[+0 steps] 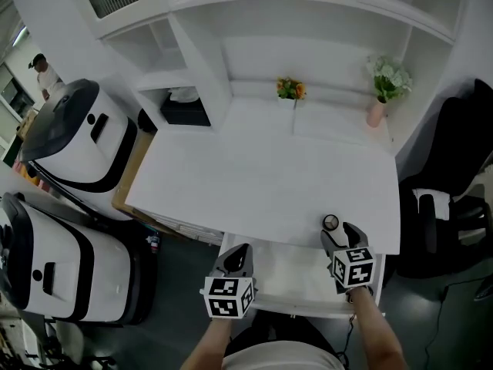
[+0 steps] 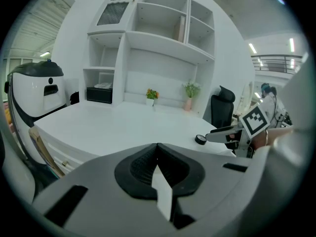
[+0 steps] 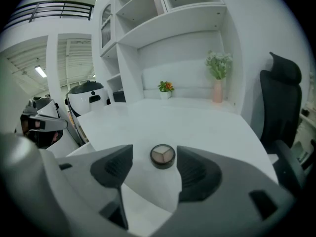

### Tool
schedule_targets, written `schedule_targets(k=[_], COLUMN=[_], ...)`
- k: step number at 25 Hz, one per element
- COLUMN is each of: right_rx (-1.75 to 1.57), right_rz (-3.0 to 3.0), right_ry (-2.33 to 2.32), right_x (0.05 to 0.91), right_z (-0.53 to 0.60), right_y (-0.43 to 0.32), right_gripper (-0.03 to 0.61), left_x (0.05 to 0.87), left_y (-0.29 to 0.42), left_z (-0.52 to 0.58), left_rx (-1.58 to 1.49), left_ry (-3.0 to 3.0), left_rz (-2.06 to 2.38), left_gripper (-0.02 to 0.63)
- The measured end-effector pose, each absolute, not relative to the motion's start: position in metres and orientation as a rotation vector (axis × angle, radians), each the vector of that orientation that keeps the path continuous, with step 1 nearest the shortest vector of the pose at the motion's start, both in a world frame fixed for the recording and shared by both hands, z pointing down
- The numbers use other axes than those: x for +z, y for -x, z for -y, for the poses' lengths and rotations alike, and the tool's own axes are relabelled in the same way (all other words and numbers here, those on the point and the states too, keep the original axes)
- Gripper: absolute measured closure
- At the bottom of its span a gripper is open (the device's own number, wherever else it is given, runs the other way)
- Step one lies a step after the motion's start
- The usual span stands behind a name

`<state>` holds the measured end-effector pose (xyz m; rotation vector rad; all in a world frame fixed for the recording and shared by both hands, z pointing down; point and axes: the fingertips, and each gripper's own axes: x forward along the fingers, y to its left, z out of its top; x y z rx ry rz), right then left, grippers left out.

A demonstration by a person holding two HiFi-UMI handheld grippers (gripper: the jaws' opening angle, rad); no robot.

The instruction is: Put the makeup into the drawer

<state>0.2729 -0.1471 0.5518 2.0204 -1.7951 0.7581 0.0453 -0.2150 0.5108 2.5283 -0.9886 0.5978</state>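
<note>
Right gripper view: makeup compact (image 3: pixel 162 156) is seen on the bench (image 3: pixel 207 127), just ahead of the right hand-held gripper (image 1: pixel 340 234), centred on its spread jaws, untouched. Round, so no long axis is noted. The left hand-held gripper (image 2: pixel 157 149), pressed together, is farther.

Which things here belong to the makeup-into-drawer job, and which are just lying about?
Job: makeup compact, open drawer, right claw, open.
Lying about: orange flowers, pink vase, black tissue box, office chair.
</note>
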Motion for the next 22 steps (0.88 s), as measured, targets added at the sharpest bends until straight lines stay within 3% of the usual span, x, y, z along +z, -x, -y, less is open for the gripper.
schedule_targets(k=[22], right_rx=[0.776], right_rz=[1.742], right_ry=[-1.807], right_x=[0.593], right_z=[0.176], right_y=[-0.283], right_gripper=[0.314], left_x=[0.522], left_y=[-0.032], left_z=[0.23], left_rx=[0.621], left_ry=[-2.445], left_rz=[1.086], left_gripper=[0.614])
